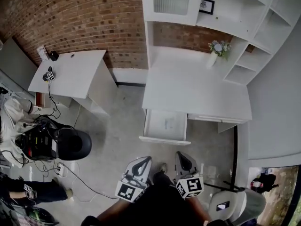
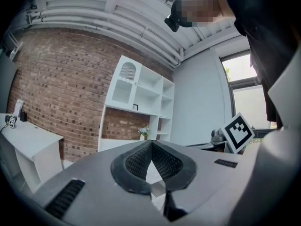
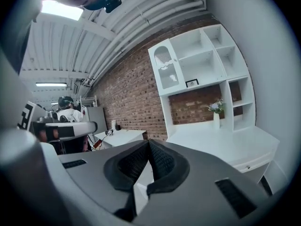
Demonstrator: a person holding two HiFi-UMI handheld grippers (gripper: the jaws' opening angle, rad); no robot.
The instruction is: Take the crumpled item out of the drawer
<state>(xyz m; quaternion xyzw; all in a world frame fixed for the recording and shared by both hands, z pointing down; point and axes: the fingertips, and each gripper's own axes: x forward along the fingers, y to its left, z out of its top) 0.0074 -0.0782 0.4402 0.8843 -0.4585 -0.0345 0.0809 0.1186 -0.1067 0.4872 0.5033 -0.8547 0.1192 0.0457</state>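
Observation:
The white drawer (image 1: pixel 165 126) of the desk unit (image 1: pixel 197 91) stands pulled open, seen in the head view. A small pale item (image 1: pixel 168 123) lies on its floor, too small to make out. Both grippers hang side by side below the drawer front, well short of it. My left gripper (image 1: pixel 145 160) (image 2: pixel 151 143) is shut, its black pads meeting at the tips with nothing between. My right gripper (image 1: pixel 180 155) (image 3: pixel 148 142) is likewise shut and empty. From the gripper views the drawer itself is hidden behind the jaws.
A white side table (image 1: pixel 70 72) stands at the left against the brick wall. A black chair (image 1: pixel 71 144), cables and a seated person (image 1: pixel 16 121) are at the left. A flower vase (image 1: pixel 217 51) sits on the desk. A grey chair (image 1: pixel 233 204) is at bottom right.

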